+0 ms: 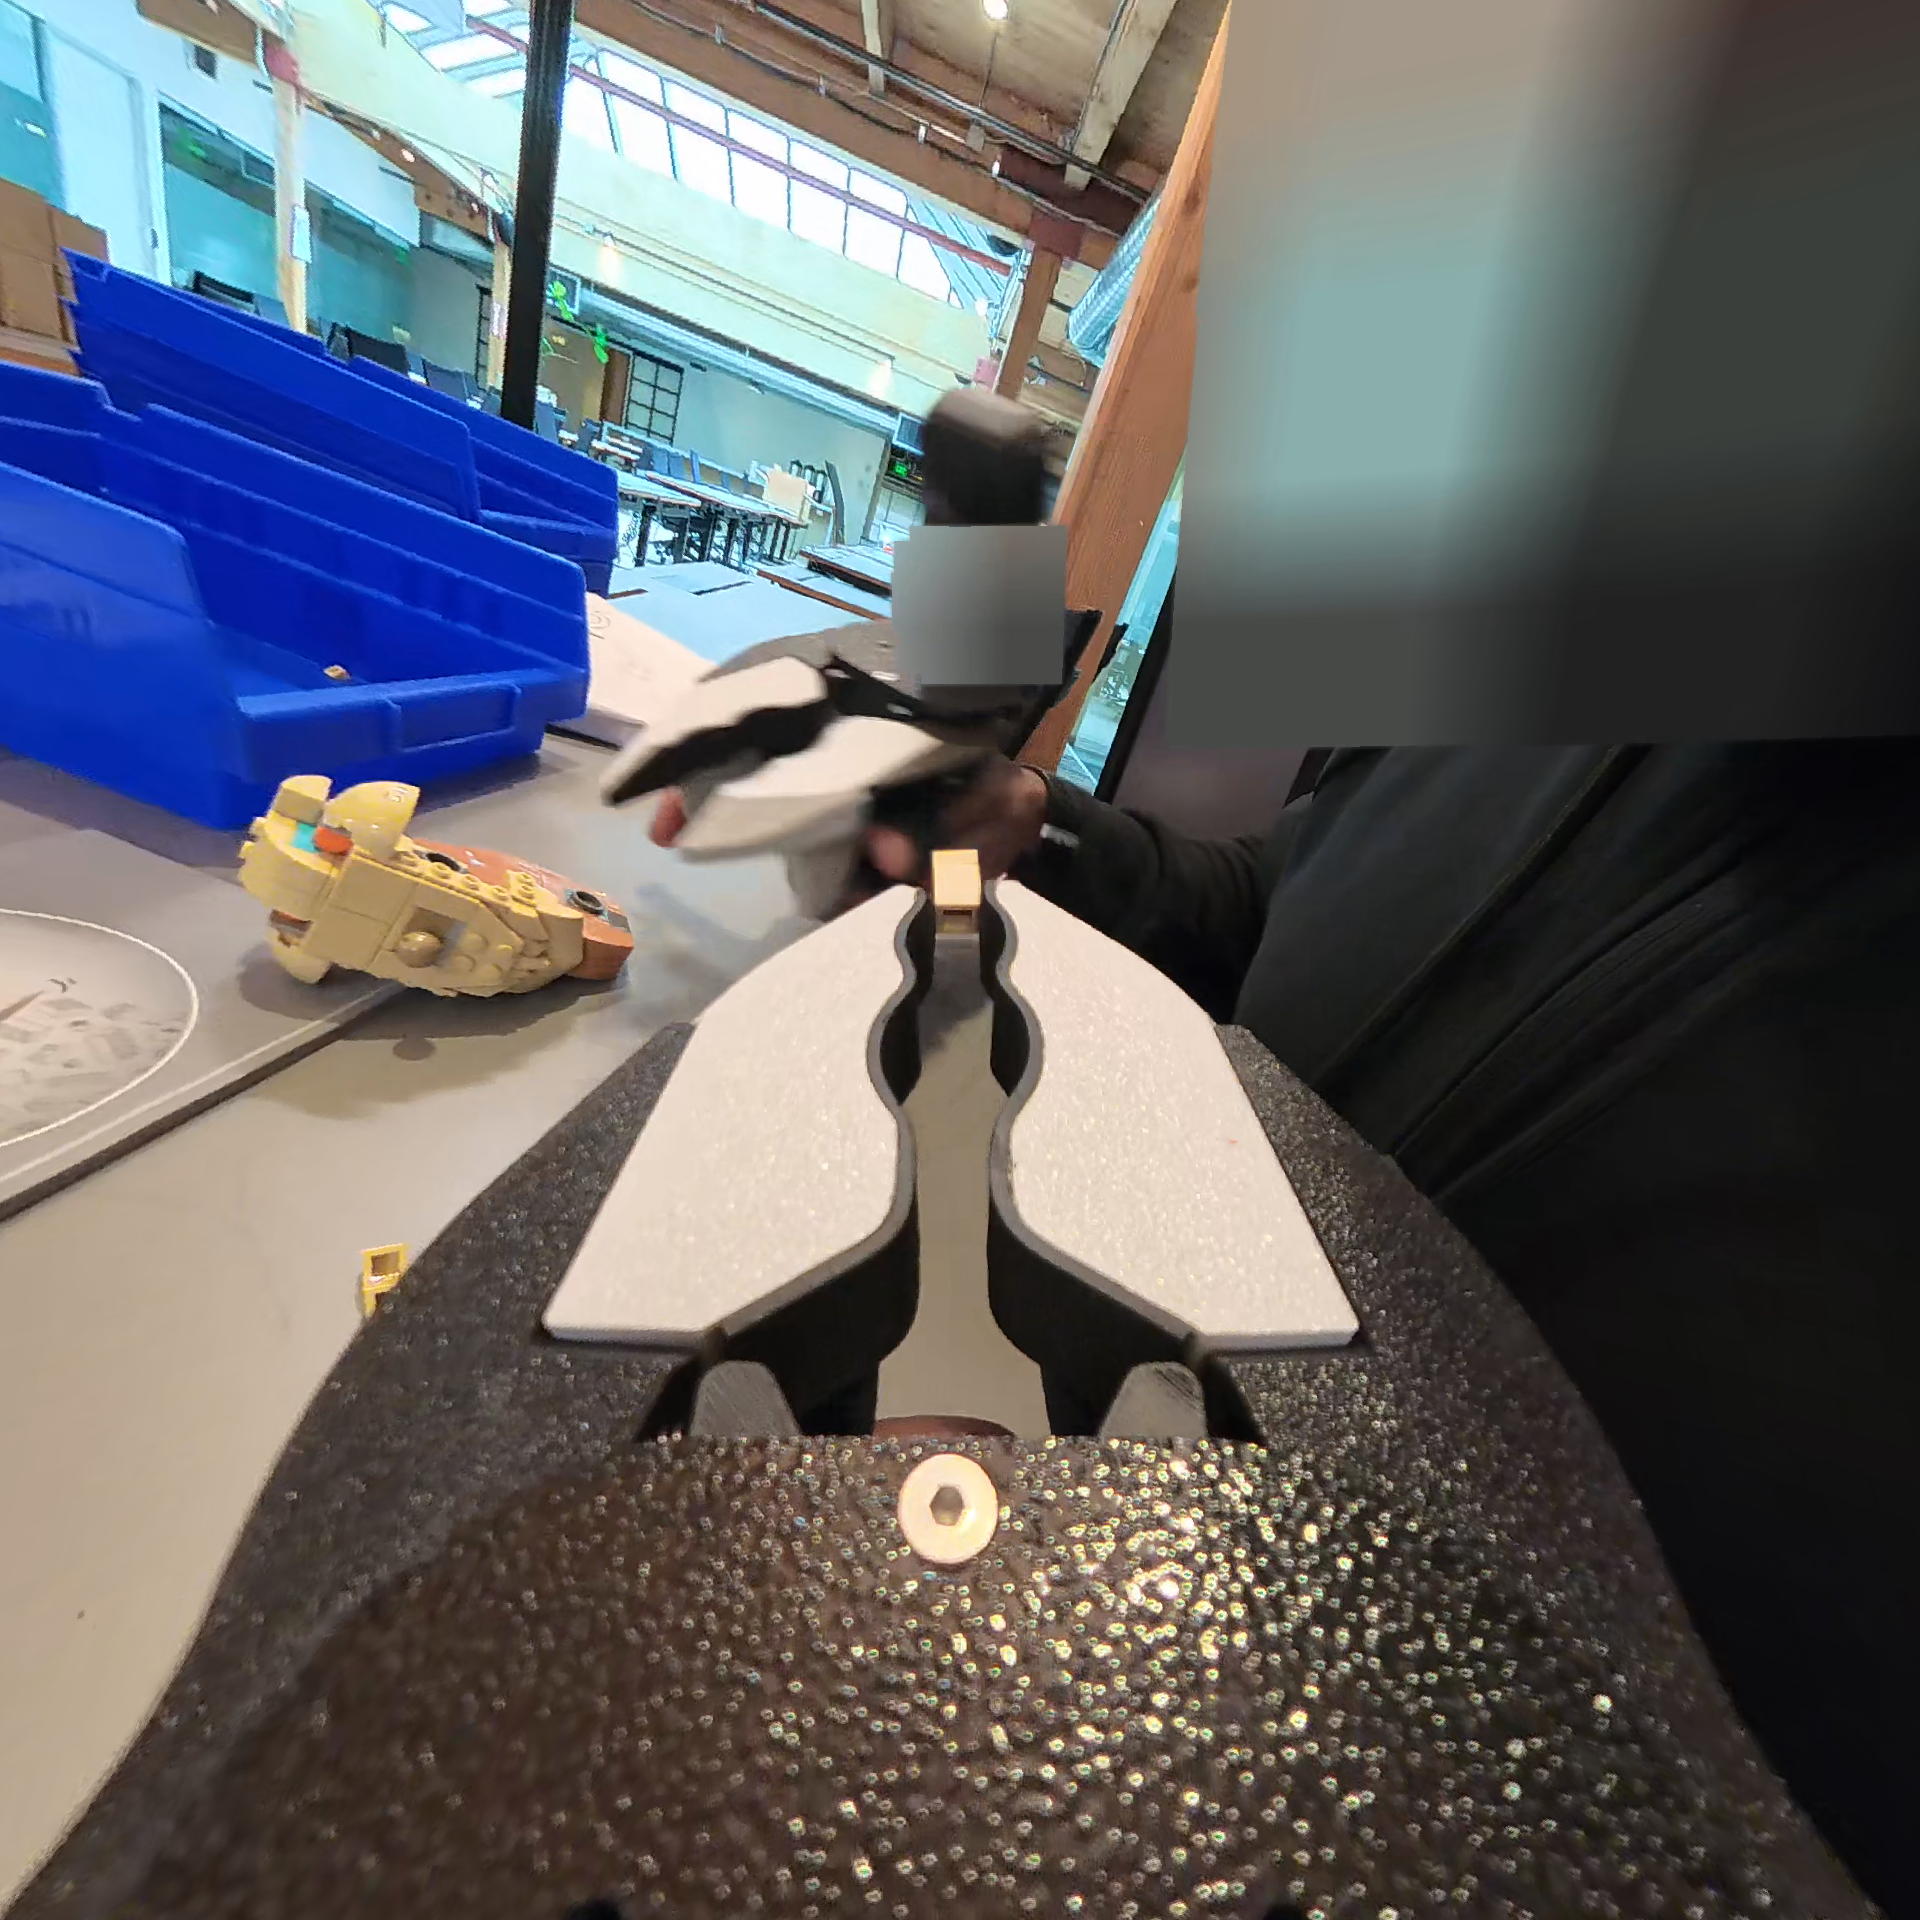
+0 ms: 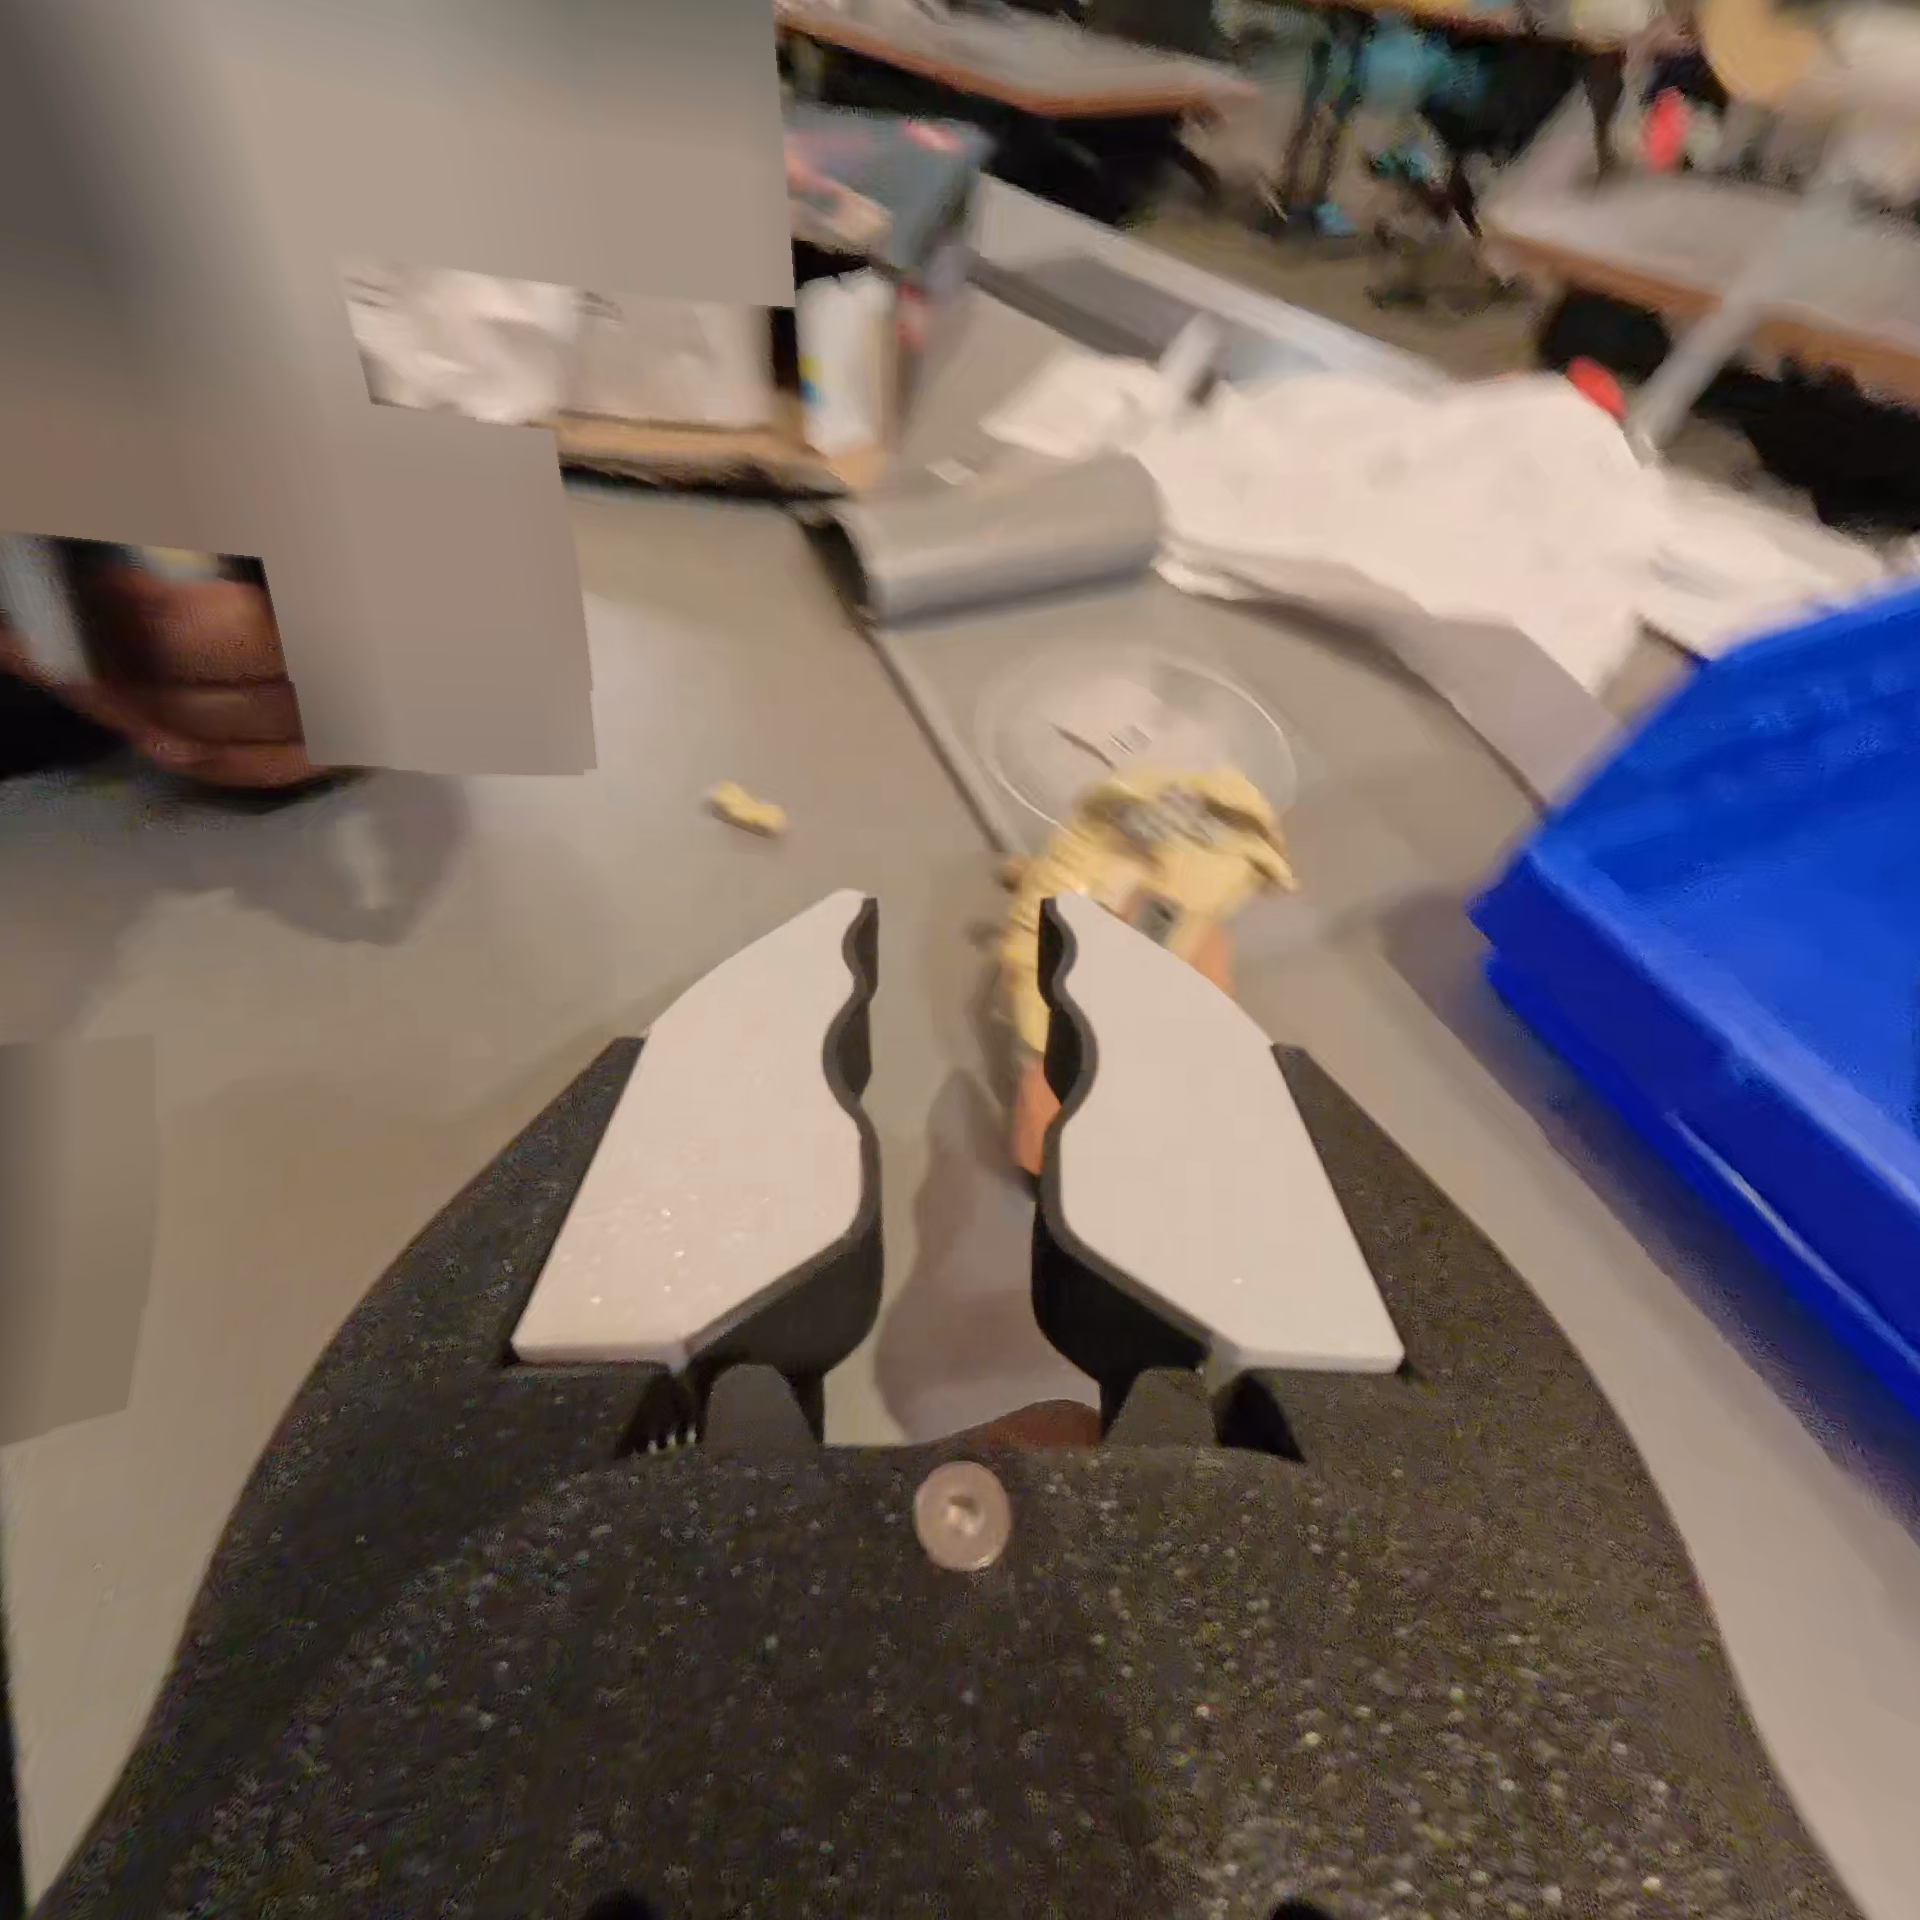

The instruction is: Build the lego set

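Observation:
My left gripper (image 1: 954, 900) is shut on a small tan brick (image 1: 956, 883) that stands up between its fingertips, held above the table. A tan and brown brick model (image 1: 416, 904) lies on its side on the grey table, to the left. My right gripper shows in the left wrist view (image 1: 665, 784) above and right of the model, jaws apart, nothing between them. In the right wrist view my right gripper (image 2: 958, 920) is open and empty, with the blurred model (image 2: 1153, 842) just beyond its right finger (image 2: 1081, 935).
Stacked blue bins (image 1: 260, 582) stand at the back left and also show in the right wrist view (image 2: 1745, 935). A small tan piece (image 2: 746, 808) and a yellow piece (image 1: 382, 1273) lie loose on the grey table (image 1: 208, 1351). A round printed mat (image 1: 62, 1029) lies near the model. A person's dark sleeve (image 1: 1143, 862) is at the right.

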{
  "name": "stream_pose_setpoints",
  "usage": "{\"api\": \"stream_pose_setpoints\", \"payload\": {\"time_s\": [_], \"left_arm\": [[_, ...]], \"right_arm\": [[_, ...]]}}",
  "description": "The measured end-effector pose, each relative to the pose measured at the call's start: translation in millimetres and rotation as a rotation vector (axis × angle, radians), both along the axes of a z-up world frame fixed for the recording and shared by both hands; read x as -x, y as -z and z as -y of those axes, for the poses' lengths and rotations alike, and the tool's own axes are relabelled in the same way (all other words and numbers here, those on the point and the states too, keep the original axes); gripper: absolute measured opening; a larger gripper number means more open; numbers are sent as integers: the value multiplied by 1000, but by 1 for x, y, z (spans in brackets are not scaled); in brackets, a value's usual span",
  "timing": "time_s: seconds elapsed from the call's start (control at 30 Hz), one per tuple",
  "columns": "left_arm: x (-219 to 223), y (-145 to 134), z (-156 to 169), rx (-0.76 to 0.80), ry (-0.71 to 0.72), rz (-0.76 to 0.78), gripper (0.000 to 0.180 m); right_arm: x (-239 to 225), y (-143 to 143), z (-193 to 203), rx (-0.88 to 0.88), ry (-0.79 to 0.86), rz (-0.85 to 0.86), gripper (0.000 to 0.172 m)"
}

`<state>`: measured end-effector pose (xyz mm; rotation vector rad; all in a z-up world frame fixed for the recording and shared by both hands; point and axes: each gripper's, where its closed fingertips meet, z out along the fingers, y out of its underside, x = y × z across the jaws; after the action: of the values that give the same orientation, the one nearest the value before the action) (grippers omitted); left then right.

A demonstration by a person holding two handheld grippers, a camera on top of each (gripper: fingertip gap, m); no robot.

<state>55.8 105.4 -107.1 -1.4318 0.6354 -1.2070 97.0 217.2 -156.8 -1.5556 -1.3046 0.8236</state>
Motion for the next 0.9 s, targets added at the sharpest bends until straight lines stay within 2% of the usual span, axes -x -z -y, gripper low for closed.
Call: {"api": "stream_pose_setpoints", "payload": {"time_s": [0.07,0.17,0.37,0.5,0.6,0.8,0.9], "left_arm": [[0,-1,-3,5,-3,1,7],[0,-1,-10,15,-11,2,7],[0,5,-22,46,-35,-28,7],[0,9,-34,67,-55,-46,7],[-1,11,-42,81,-68,-66,7],[6,22,-61,83,-127,-131,7],[12,26,-66,75,-166,-164,7]], "right_arm": [[-12,14,-23,103,82,44,35],[-18,29,-43,211,109,81,42],[-8,47,-42,365,-19,199,54],[1,53,-39,370,-55,254,56],[6,54,-37,319,-50,278,56],[14,49,-30,-56,-23,367,56],[17,47,-22,-190,-32,388,56]]}}
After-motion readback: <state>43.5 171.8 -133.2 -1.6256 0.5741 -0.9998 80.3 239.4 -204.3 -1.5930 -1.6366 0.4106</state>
